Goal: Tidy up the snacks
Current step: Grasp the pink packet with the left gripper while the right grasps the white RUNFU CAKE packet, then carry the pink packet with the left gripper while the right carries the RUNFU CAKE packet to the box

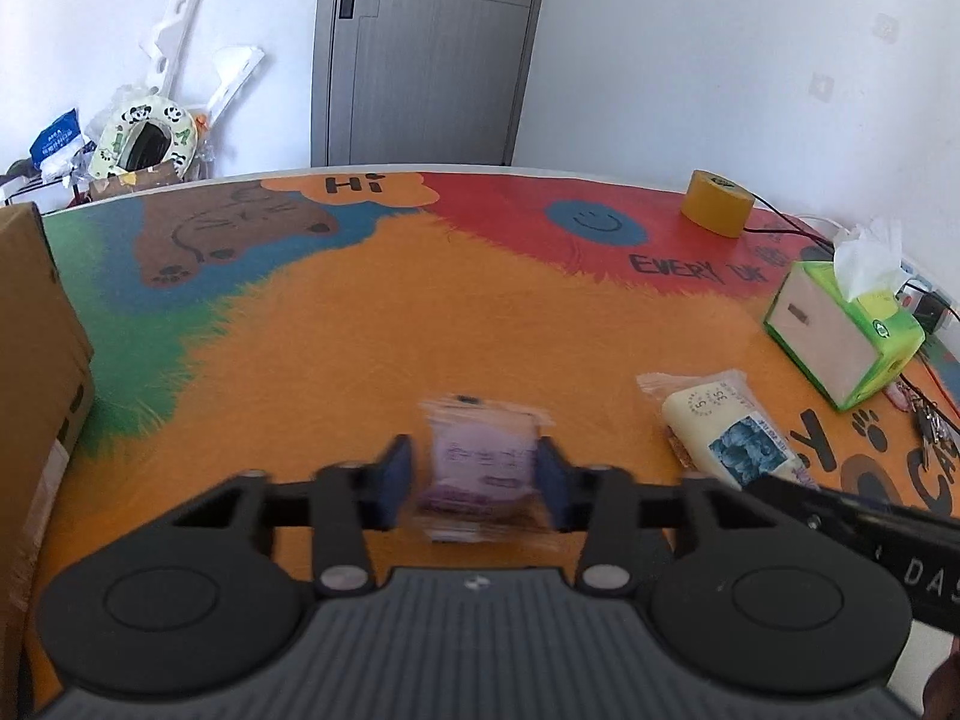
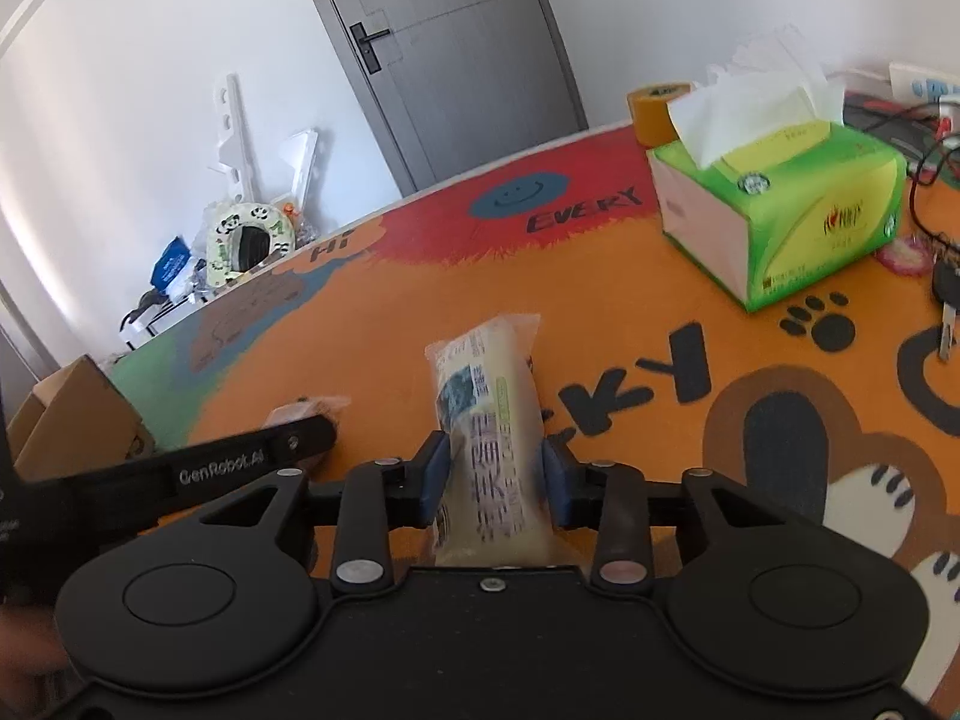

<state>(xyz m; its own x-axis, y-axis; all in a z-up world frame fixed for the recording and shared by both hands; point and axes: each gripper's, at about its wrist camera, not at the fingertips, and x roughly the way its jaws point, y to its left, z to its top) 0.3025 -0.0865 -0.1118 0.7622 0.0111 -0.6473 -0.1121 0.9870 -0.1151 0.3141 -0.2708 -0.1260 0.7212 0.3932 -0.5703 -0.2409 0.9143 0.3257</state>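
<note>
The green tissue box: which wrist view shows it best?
The right wrist view: the tissue box sits large and sharp there, with two sides, the printed logo and the tissue sticking out all readable. The left wrist view has it small at the right edge, with mostly a plain pale side showing.

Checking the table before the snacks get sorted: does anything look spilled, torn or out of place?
Nothing spilled or torn. Odd for a snack table: a yellow tape roll, a tissue box, keys and loose wires crowd the right side. The purple snack and the pale snack bar look intact.
</note>
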